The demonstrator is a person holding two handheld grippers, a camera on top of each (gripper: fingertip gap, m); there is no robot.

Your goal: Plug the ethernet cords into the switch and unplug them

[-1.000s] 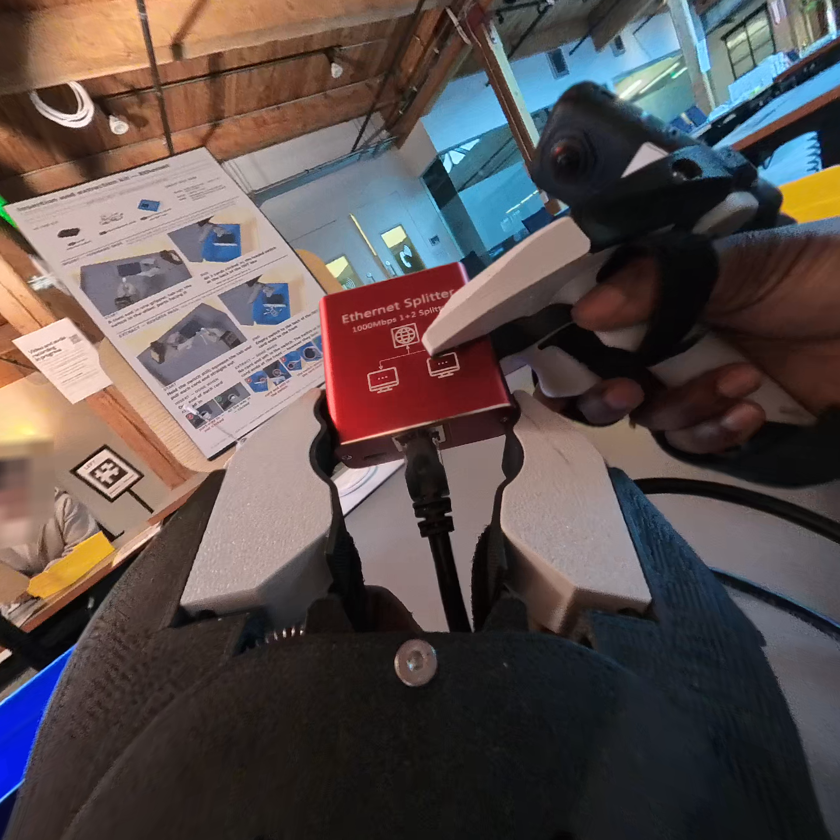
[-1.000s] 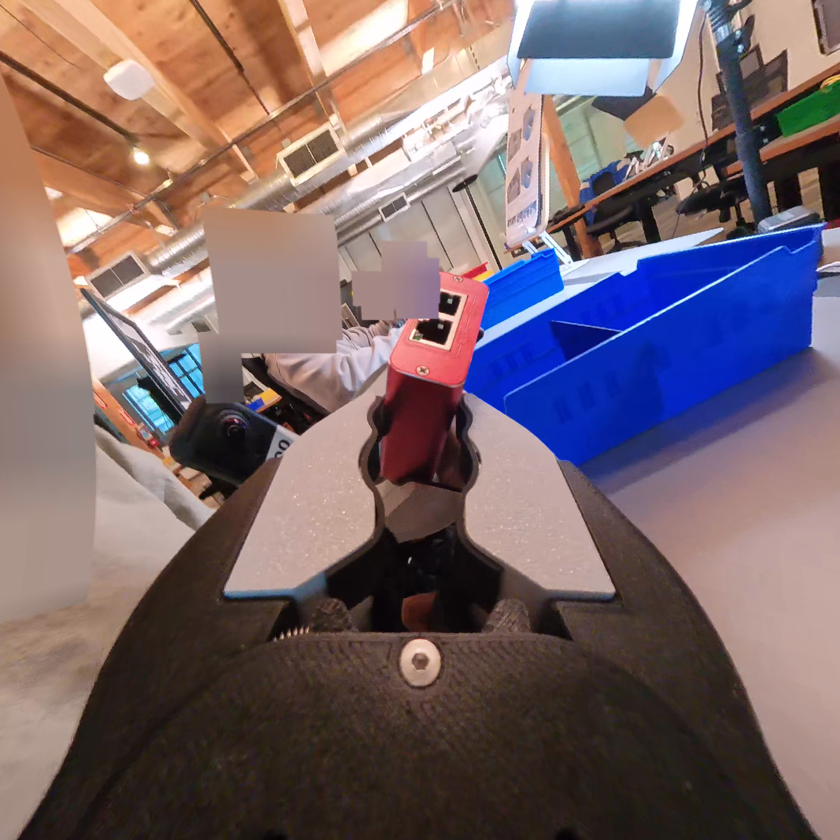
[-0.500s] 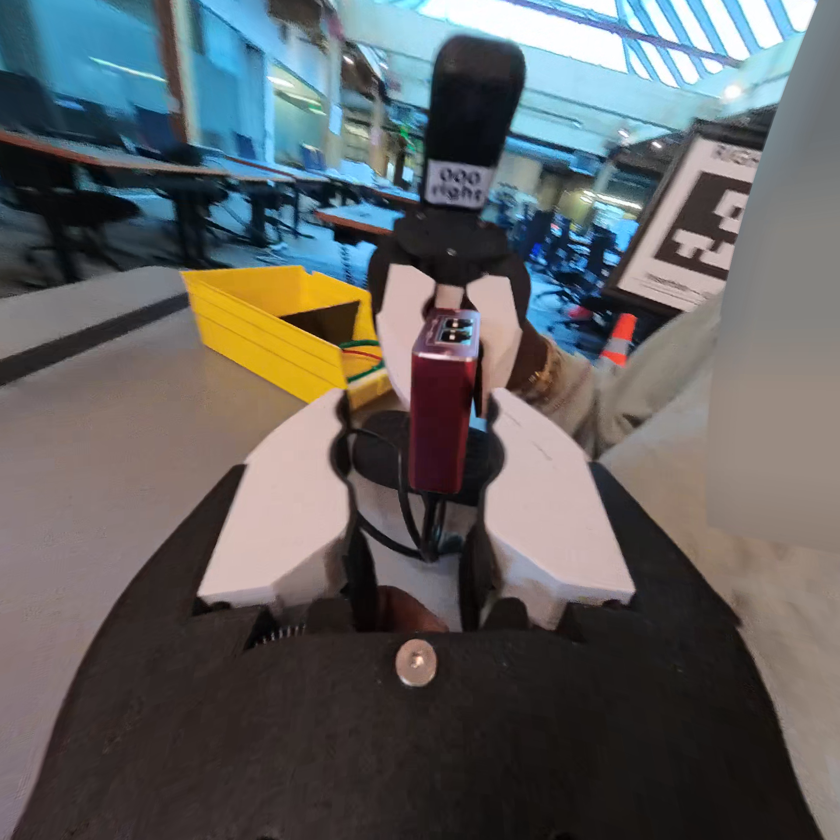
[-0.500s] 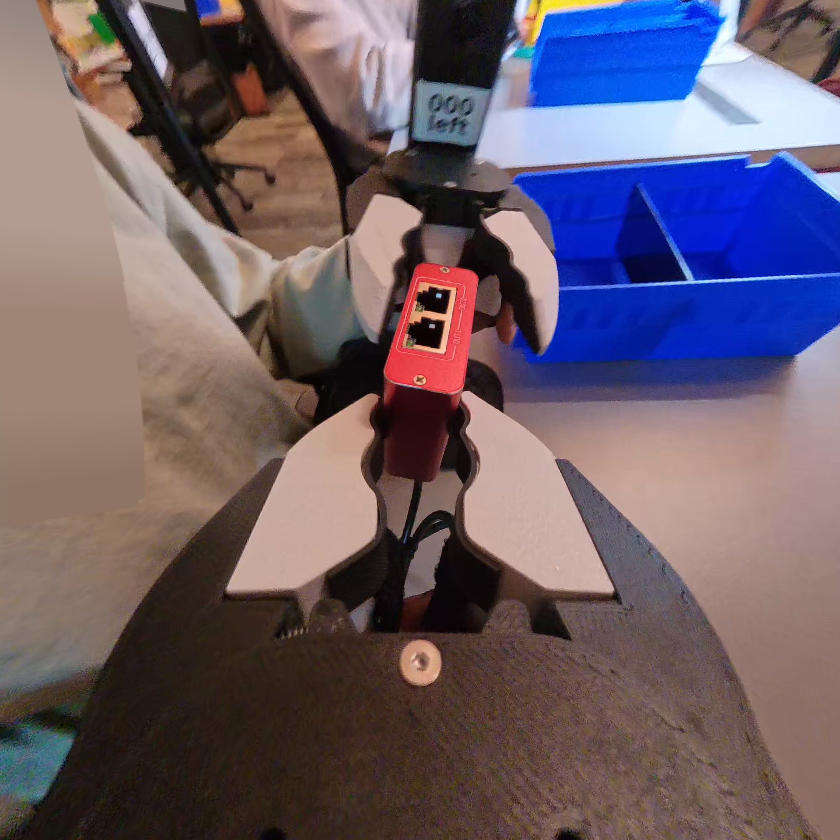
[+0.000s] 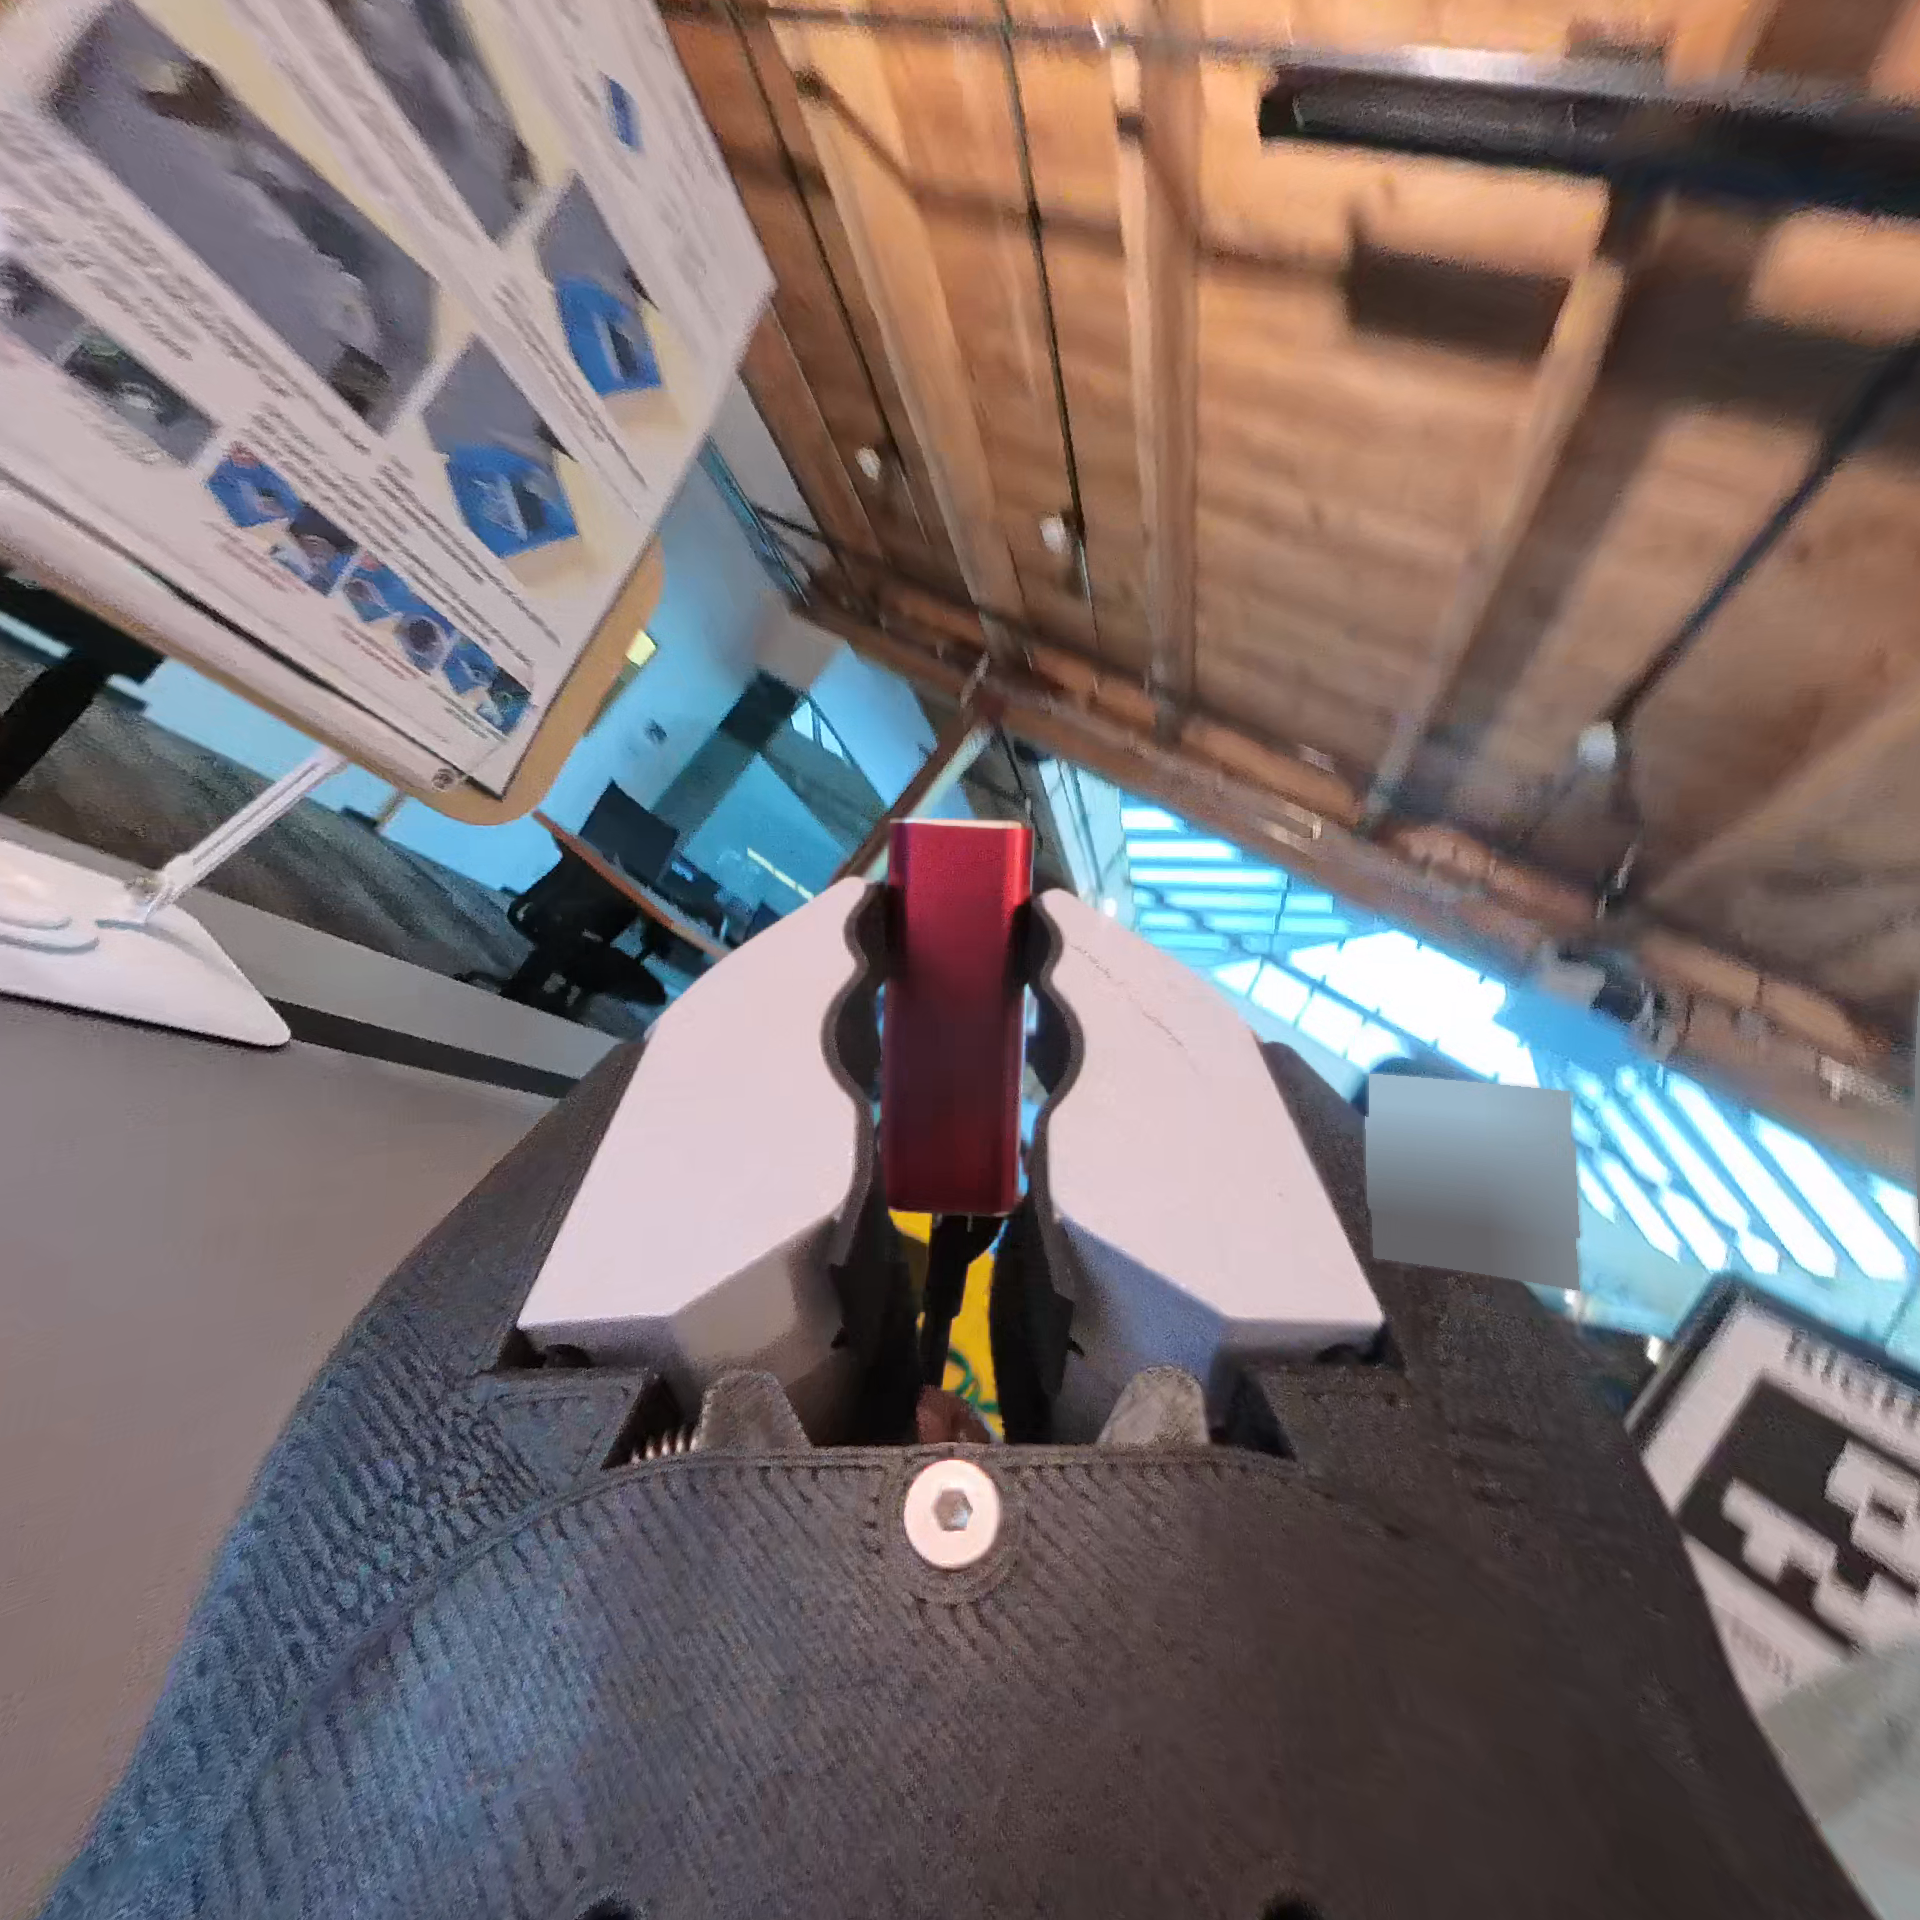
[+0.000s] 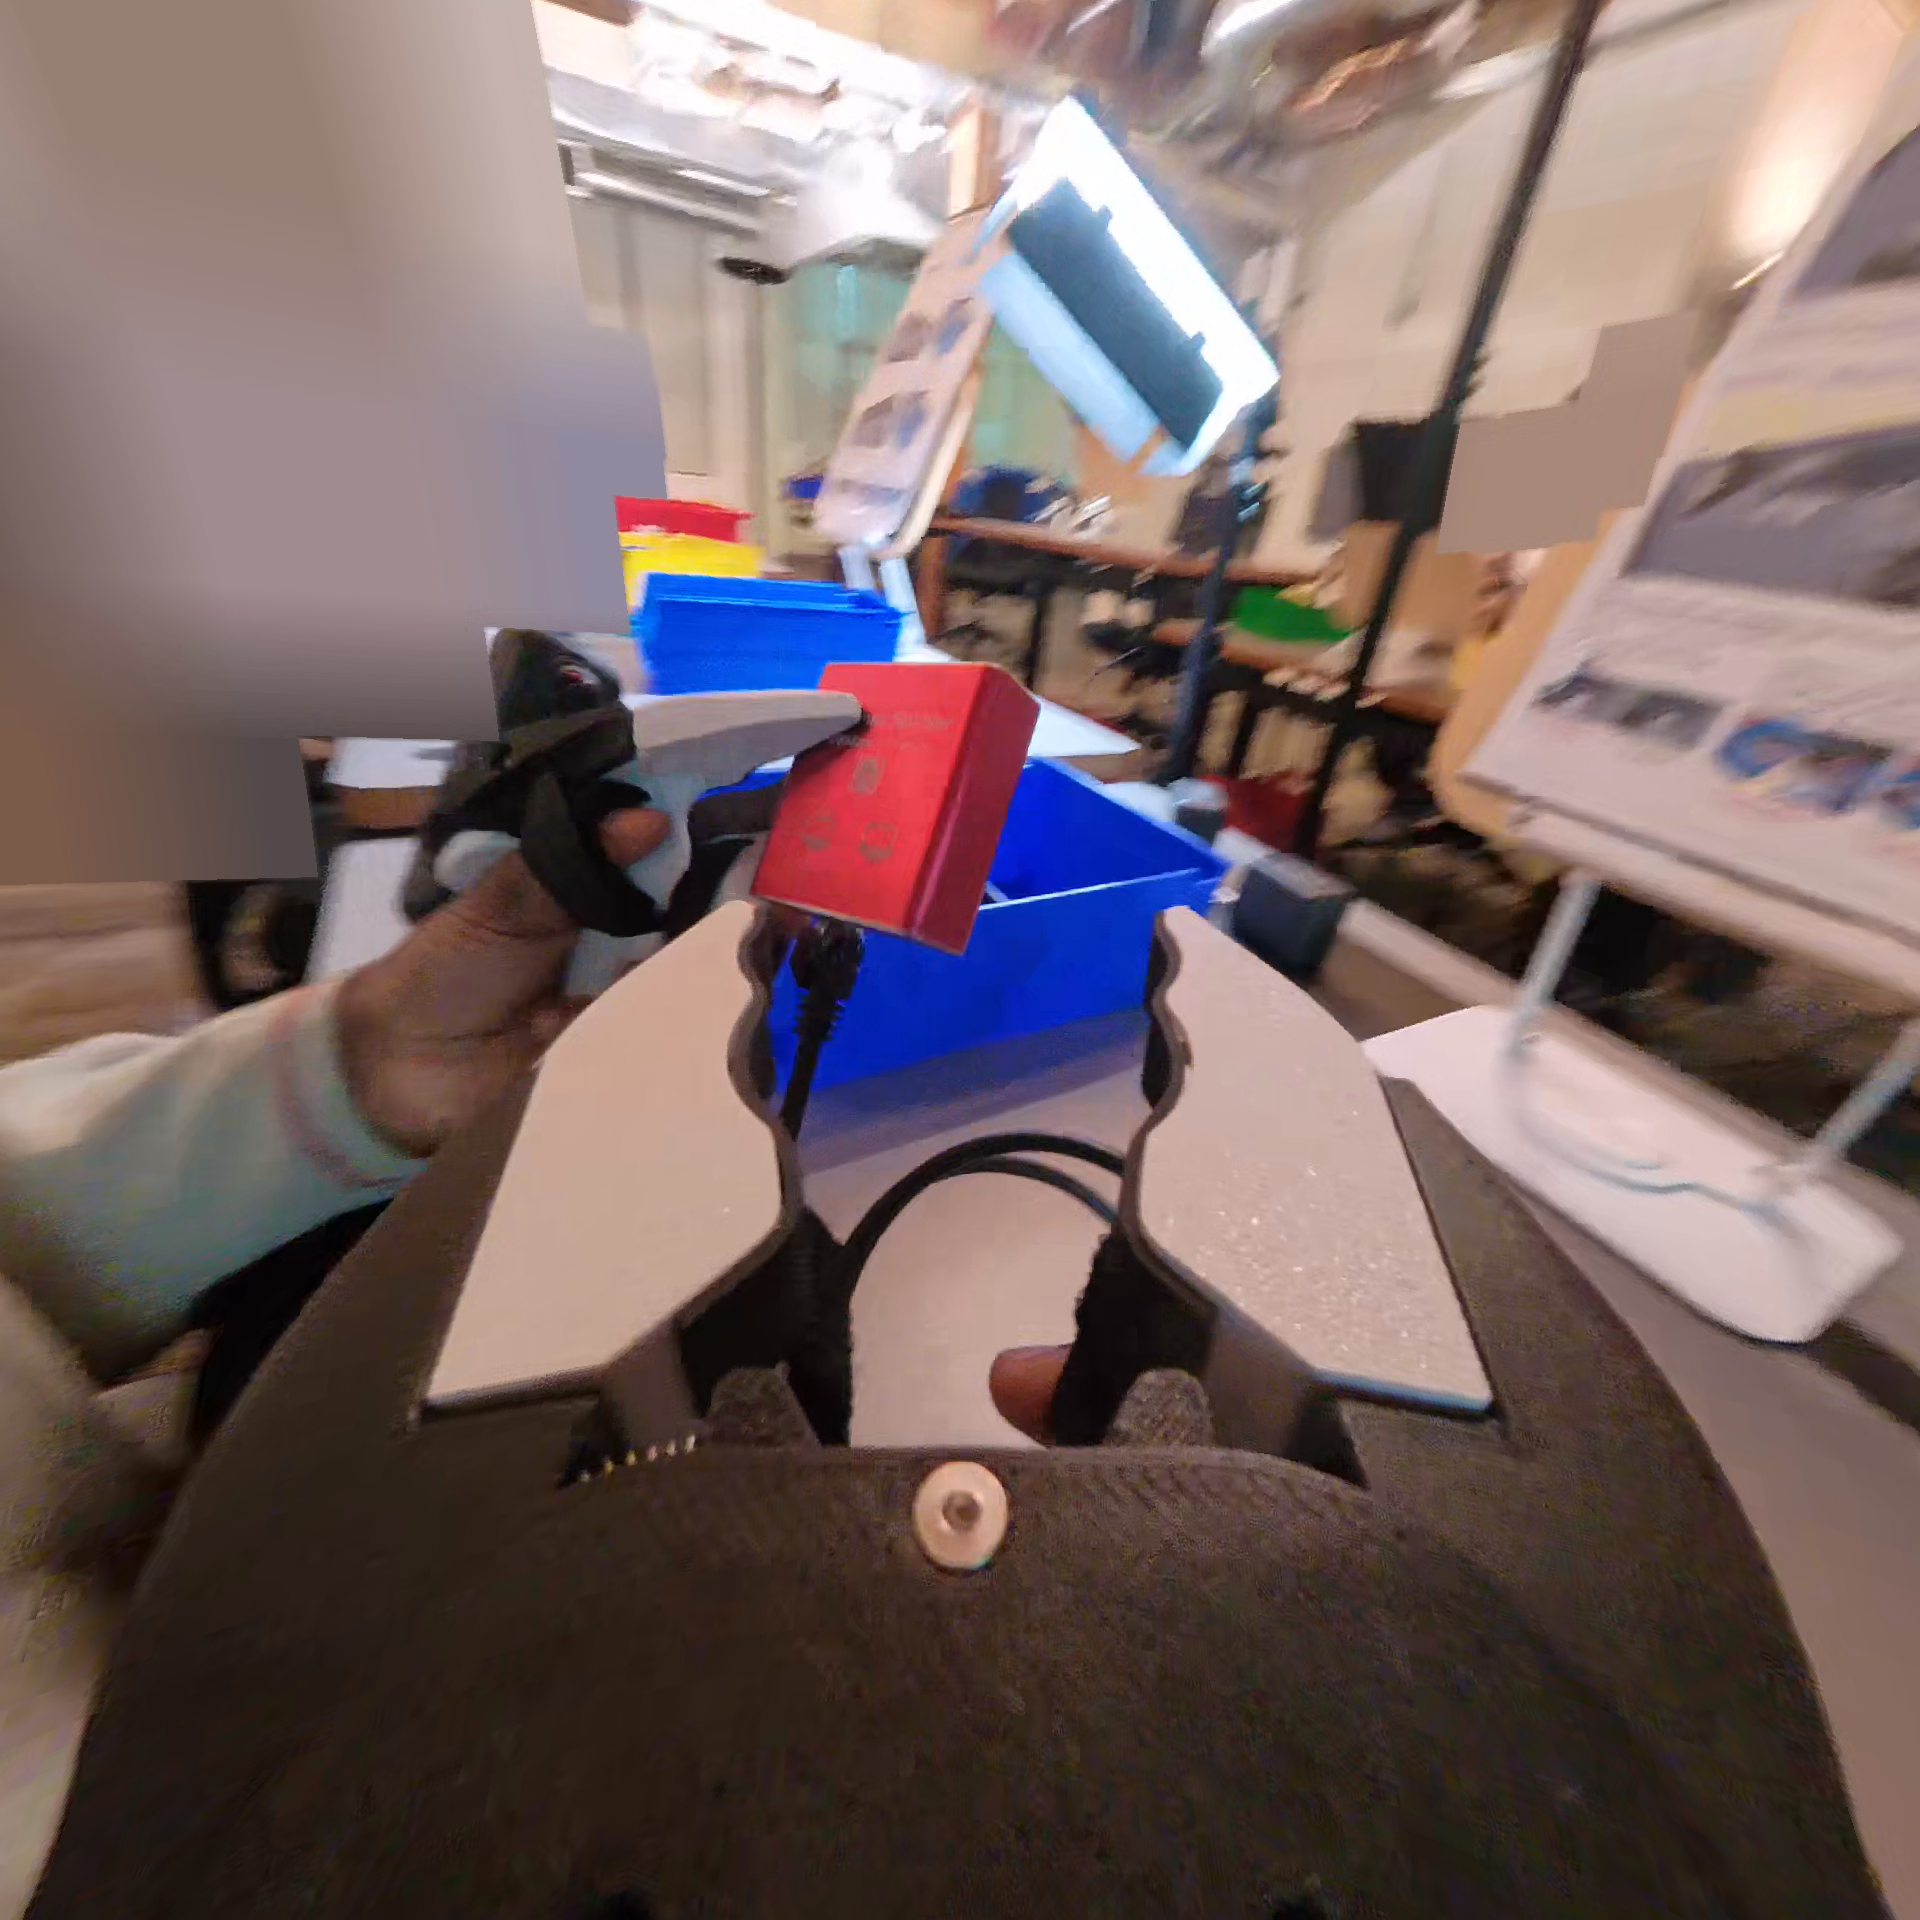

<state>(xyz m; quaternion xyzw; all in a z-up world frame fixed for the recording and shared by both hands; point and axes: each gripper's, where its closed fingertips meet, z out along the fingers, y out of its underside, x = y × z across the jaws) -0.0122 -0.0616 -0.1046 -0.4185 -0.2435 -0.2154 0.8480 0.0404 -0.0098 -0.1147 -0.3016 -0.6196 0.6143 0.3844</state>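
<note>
Switch (image 5: 954,1023) ports hidden behind its far end, black cord (image 5: 943,1311) plug mostly hidden, poster (image 5: 312,343) blurred

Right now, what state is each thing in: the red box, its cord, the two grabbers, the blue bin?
Red switch: held off the table, clamped between the left gripper's fingers.
Black ethernet cord: plugged into the switch's lower end, hanging down in a loop.
Left gripper: shut on the switch.
Right gripper: open, holding nothing.
Blue bin: open-topped, resting on the table; contents not visible.
</note>
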